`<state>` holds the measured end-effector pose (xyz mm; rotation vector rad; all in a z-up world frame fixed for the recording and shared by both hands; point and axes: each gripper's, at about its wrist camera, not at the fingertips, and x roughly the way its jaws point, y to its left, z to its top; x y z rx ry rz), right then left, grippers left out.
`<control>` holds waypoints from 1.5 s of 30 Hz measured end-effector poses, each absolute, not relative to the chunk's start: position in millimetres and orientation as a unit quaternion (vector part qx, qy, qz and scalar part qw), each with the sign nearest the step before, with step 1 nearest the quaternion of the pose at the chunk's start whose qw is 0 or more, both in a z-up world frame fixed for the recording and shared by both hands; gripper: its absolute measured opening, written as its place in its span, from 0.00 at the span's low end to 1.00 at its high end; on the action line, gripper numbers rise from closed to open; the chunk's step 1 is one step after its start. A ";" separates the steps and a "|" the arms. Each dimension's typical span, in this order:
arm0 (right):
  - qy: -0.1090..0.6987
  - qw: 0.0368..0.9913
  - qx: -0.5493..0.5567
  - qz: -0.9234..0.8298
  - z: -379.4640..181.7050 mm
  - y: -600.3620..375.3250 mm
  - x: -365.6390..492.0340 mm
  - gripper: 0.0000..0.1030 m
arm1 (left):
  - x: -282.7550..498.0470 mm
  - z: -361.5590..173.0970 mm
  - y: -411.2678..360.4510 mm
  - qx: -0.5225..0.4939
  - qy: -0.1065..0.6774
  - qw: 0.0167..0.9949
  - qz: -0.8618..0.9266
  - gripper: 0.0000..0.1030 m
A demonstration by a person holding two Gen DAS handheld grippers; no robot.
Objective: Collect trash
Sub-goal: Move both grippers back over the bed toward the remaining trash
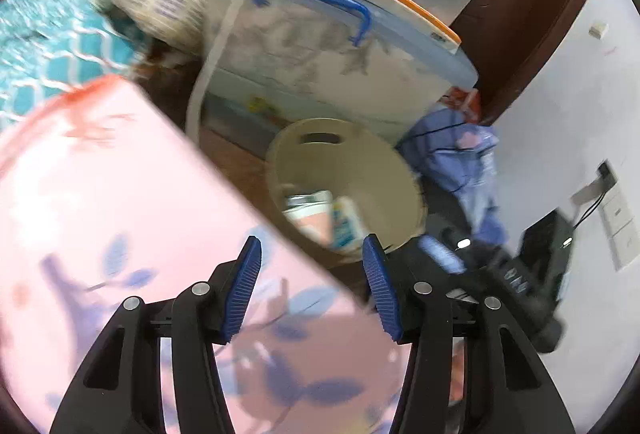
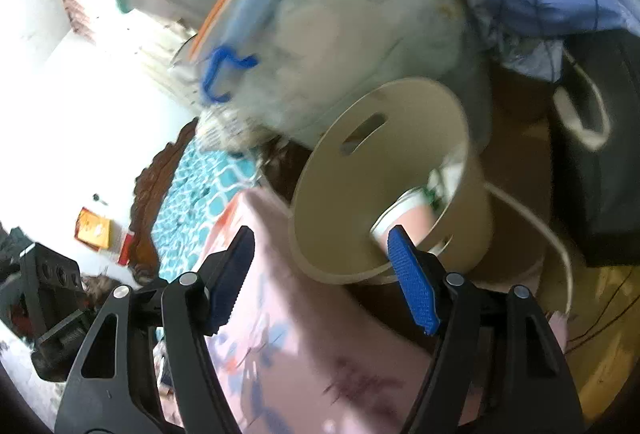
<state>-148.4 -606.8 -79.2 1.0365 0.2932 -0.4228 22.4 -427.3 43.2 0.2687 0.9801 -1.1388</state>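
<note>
bin: the beige round bin [image 1: 352, 154] stands on the dark floor just beside the pink bed edge, mouth up, so trash can be dropped straight in; everything below is placed from it.
bin shape: smooth matte plastic, a tapering cylinder with 1 slot handle cut near the rim on the far wall.
trash: at least 2 pieces lie inside the bin at its bottom, a pinkish cup [image 1: 308, 210] and a small white and blue carton [image 1: 346, 224]; blur hides finer detail.
left gripper: the left gripper [image 1: 312, 290] hangs above the bin's near rim and the bedsheet, jaws spread with nothing between them; my reading is that it carries no trash at this moment.
right gripper: the right gripper [image 2: 324, 282] hovers at the near rim of the bin [image 2: 384, 170], jaws spread and empty, 1 blue ribbed pad overlapping the rim in view; contact cannot be told.
bedsheet: the pink bedsheet [image 1: 120, 218] with blue leaf print lies on the near side of the bin, soft and matte.
box: a clear storage box [image 1: 340, 46] with a blue handle sits behind the bin, hard and glossy.
bundle: a blue cloth bundle [image 1: 456, 150] lies right of the bin in the left wrist view, crumpled and soft.
</note>
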 end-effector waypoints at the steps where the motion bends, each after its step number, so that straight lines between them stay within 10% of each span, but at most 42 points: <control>1: 0.141 0.840 0.487 -0.193 -76.2 -596.2 -147.2 0.69 | 21.3 43.9 -415.8 0.126 0.436 0.732 -0.508 0.48; 45: 0.334 0.885 0.322 0.035 -36.5 -292.8 -11.5 0.69 | 66.8 40.5 -8.9 0.053 0.409 0.895 -0.168 0.50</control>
